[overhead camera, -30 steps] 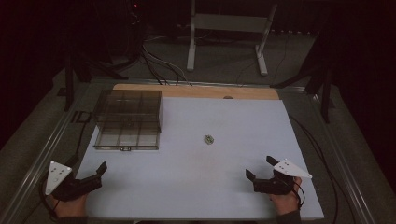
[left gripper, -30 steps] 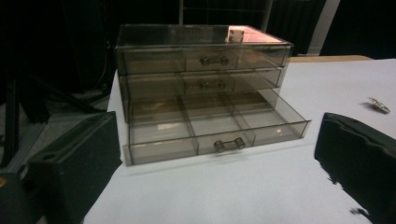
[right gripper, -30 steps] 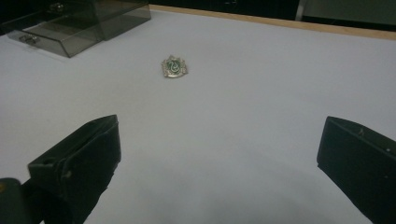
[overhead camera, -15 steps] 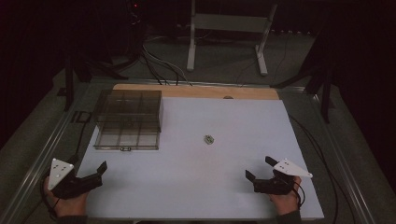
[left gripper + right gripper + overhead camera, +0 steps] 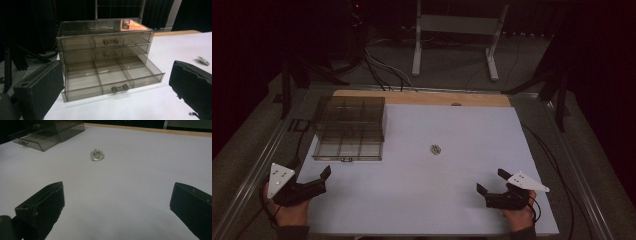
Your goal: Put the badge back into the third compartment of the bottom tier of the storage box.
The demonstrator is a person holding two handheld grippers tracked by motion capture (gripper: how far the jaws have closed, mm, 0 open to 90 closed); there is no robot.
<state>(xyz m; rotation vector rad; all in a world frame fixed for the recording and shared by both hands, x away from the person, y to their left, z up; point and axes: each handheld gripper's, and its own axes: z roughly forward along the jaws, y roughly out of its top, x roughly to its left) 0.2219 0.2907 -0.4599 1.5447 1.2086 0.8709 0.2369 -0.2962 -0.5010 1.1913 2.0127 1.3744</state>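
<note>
A smoky clear drawer box (image 5: pixel 349 127) stands at the far left of the white table (image 5: pixel 422 205); its bottom drawer (image 5: pixel 112 80) is pulled out and looks empty. A small silver and green badge (image 5: pixel 435 149) lies flat near the table's middle. My left gripper (image 5: pixel 323 180) is open at the near left corner, facing the box (image 5: pixel 105 45) from a short way off, with the badge (image 5: pixel 203 60) to its right. My right gripper (image 5: pixel 490 181) is open near the front right edge, and the badge (image 5: pixel 97 154) lies well ahead of it. Neither holds anything.
A wooden strip (image 5: pixel 422 97) runs along the table's far edge. Metal rails (image 5: pixel 257 165) border both sides. Behind the table, cables and a white stand (image 5: pixel 452 30) sit on the dark floor. The drawer box (image 5: pixel 45 135) is far to the left in the right gripper view.
My left gripper has edged slightly forward and to the right. The right gripper, badge and drawer box have stayed put.
</note>
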